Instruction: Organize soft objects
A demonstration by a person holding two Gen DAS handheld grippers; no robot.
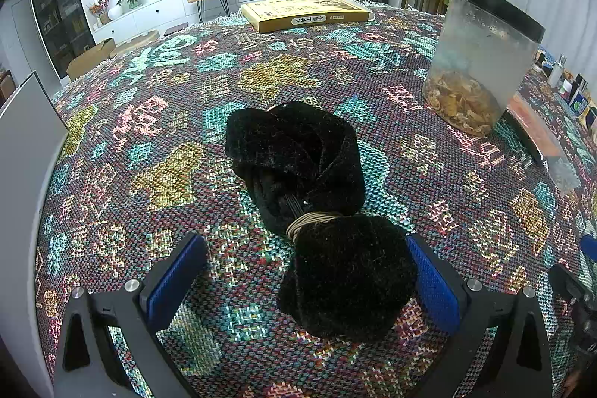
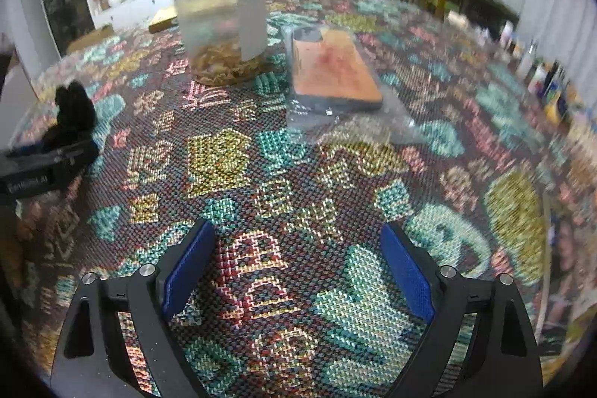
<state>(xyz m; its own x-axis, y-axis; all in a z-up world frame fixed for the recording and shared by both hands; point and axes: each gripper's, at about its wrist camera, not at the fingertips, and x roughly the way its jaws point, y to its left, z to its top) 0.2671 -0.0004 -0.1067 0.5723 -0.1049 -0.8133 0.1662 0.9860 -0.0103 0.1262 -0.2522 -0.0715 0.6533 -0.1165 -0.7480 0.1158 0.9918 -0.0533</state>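
the black fuzzy bundle (image 1: 309, 207) lies on the woven tablecloth (image 1: 149, 144), a plush cloth cinched at its waist by a tan cord (image 1: 309, 222) into two lobes. it looks light, soft and squashy, likely to give under the pads rather than slip, and nothing about it seems fragile. the cord waist is probably the firmest place to pinch (the lobes would just compress and might sag out), though a squeeze across the near lobe should also hold.

the left gripper (image 1: 306, 280) is spread wide around that near lobe: the right pad touches or almost touches the fuzz, the left pad stands apart from it with bare cloth between. nothing is clamped yet. the far lobe reaches away toward the middle of the table, left of the jar (image 1: 481, 62).

the right gripper (image 2: 298, 271) is also spread and empty, over bare tablecloth, well apart from the bundle, which shows at the far left of its view.
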